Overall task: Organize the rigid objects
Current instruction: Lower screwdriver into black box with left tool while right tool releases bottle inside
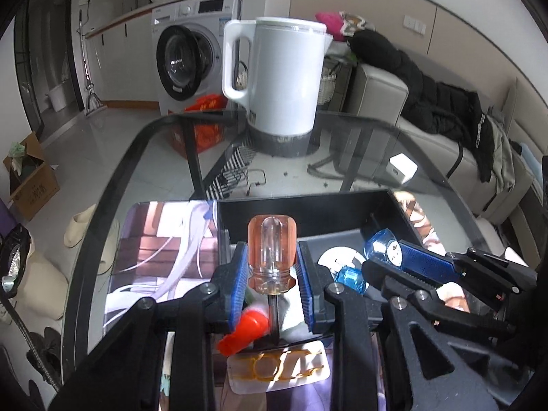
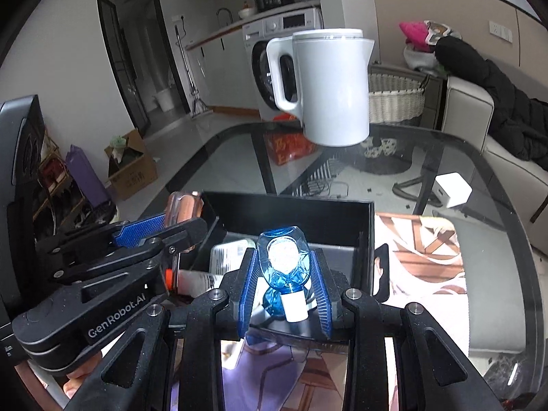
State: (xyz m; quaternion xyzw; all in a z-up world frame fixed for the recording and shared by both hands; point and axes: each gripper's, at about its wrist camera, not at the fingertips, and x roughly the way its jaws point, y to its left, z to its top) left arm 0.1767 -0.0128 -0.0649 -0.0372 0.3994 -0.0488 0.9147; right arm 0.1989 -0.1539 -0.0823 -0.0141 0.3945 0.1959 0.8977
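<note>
My left gripper (image 1: 272, 270) is shut on a screwdriver with a clear orange handle (image 1: 271, 253), held upright at the near edge of a black open box (image 1: 308, 212). My right gripper (image 2: 283, 274) is shut on a clear blue handled tool (image 2: 283, 260) over the same box (image 2: 291, 209). In the left wrist view the right gripper (image 1: 387, 257) shows at the right with the blue handle (image 1: 380, 243). In the right wrist view the left gripper (image 2: 178, 219) shows at the left. A white round item (image 1: 337, 257) and a white tube (image 2: 202, 279) lie in the box.
A white kettle (image 1: 284, 78) stands on the far side of the glass table (image 1: 164, 157). A white charger block (image 1: 400, 167) lies at the right. An orange-capped item (image 1: 245, 330) and a clear plastic case (image 1: 279, 366) lie on the printed mat (image 1: 161, 239) near me.
</note>
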